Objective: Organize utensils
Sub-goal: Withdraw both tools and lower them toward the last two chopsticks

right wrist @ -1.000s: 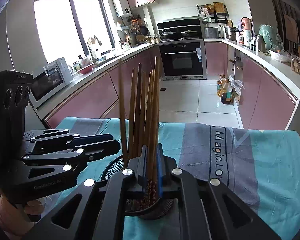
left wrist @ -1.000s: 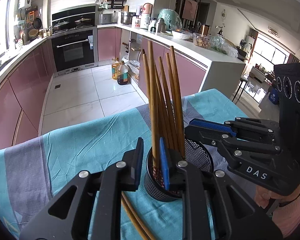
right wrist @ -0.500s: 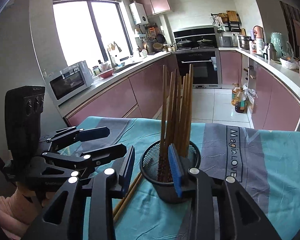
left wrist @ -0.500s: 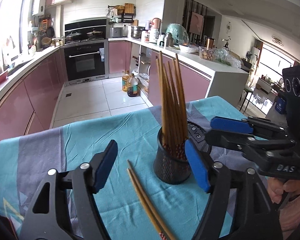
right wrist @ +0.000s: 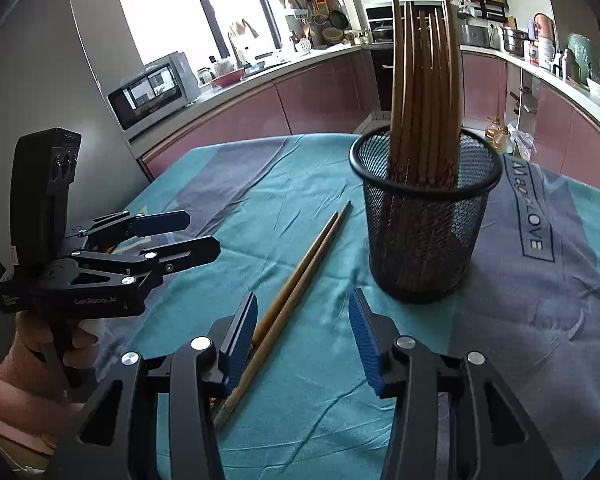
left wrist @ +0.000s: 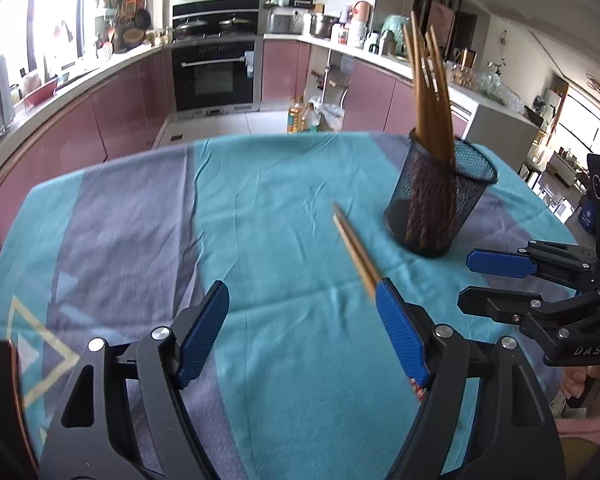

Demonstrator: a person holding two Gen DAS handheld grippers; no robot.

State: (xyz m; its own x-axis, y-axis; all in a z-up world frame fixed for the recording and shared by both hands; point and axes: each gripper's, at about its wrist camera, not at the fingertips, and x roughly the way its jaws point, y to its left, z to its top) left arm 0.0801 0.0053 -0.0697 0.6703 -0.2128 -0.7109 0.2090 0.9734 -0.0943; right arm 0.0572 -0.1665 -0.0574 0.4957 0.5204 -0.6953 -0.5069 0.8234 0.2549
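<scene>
Currently I am holding both tools over the teal and grey tablecloth point(right wrist: 308, 184), and both are released: the left gripper point(left wrist: 302, 330) is spread wide with nothing between its blue pads, and the right gripper point(right wrist: 302, 336) is parted about half as far. Both sets of jaws have just been opening, and neither is gripping anything.

The pair of loose brown wooden chopsticks point(right wrist: 296, 288) is lying flat on the cloth, just beside the black wire-mesh cylindrical holder point(right wrist: 424, 232), which is standing upright with a bundle of matching chopsticks point(right wrist: 420, 80) inside it.

I am judging the next pick on one relation. In the right wrist view the pair's long axis is running from the holder's base diagonally back toward me, with its near end passing just inside the right gripper's left pad. In the left wrist view the same pair point(left wrist: 354, 250) is disappearing behind that tool's right pad. The right gripper is therefore the better placed, though its jaws are standing nearly along the axis, not across it.
</scene>
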